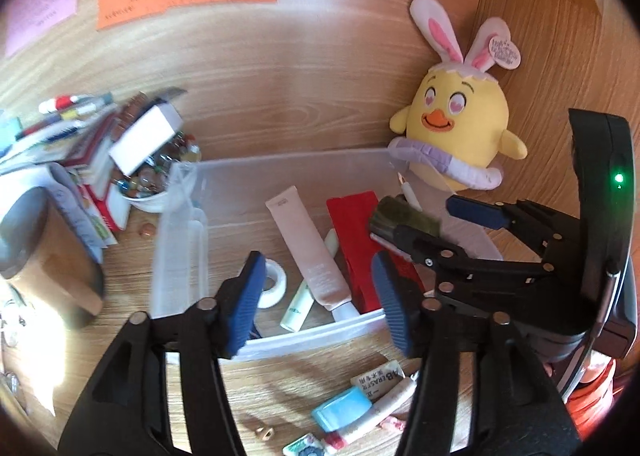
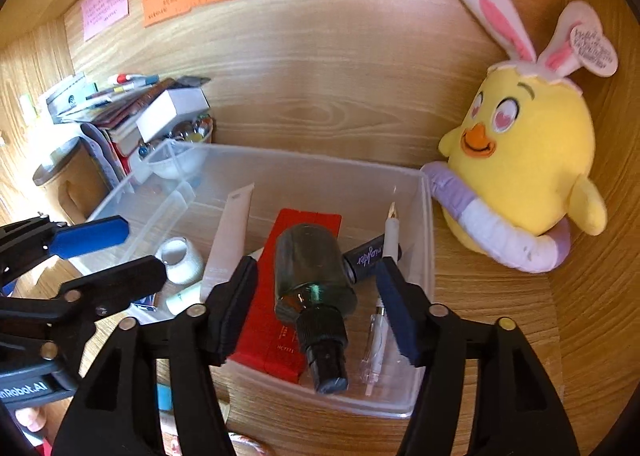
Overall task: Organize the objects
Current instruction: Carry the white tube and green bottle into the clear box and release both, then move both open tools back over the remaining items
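Observation:
A clear plastic bin (image 1: 280, 163) (image 2: 427, 240) stands on the wooden desk. In it lie a pink tube (image 1: 308, 248) (image 2: 230, 232), a red box (image 1: 356, 240) (image 2: 280, 312), a white tape roll (image 1: 272, 280) (image 2: 180, 256), a white fountain pen (image 2: 392, 232), a clear pen (image 2: 376, 348) and a dark green bottle (image 2: 316, 288) (image 1: 404, 217) resting on the red box. My left gripper (image 1: 319, 300) (image 2: 108, 260) hangs open over the bin's near rim. My right gripper (image 2: 318, 296) (image 1: 444, 225) is open, its pads astride the bottle without pressing it.
A yellow chick plush (image 1: 460, 123) (image 2: 524, 159) sits right of the bin against the wall. To the left are stacked books and boxes (image 1: 100, 147), a bowl of marbles (image 1: 152, 179) and a brown cup (image 2: 68, 179). An eraser (image 1: 376, 380) and small items lie before the bin.

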